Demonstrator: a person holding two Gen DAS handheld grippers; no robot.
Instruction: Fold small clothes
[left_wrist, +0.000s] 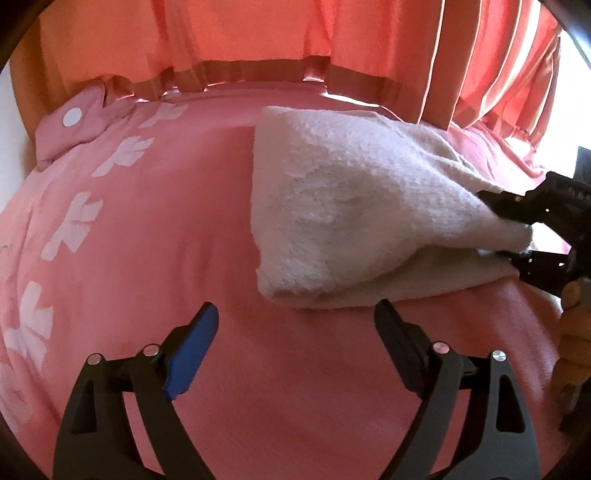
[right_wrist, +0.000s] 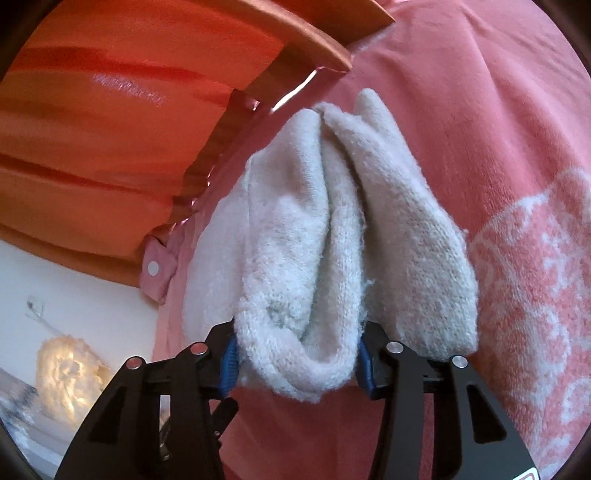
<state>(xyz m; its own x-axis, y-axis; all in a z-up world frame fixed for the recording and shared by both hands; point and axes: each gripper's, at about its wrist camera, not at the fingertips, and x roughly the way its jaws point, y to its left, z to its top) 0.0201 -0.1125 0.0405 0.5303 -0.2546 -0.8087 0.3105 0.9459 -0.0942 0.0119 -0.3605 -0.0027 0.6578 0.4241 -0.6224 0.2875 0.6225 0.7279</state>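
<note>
A white fluffy cloth (left_wrist: 351, 206) lies folded on the pink bedspread (left_wrist: 147, 240), its near edge just beyond my left gripper's fingertips. My left gripper (left_wrist: 297, 319) hovers over the bedspread, open and holding nothing. At the right edge, my right gripper (left_wrist: 517, 236) clamps the cloth's tapered right end. In the right wrist view the white cloth (right_wrist: 332, 240) is bunched into thick folds between the blue pads (right_wrist: 231, 354), and my right gripper (right_wrist: 297, 358) is shut on it. The cloth stretches away from those jaws across the pink bedspread (right_wrist: 480, 110).
Orange curtains (left_wrist: 258, 33) hang along the far side of the bed. A pink fabric piece with a white snap (left_wrist: 72, 118) lies at the far left. White flower prints (left_wrist: 74, 225) run down the bedspread's left side. A person's hand (left_wrist: 574, 332) shows at the right edge.
</note>
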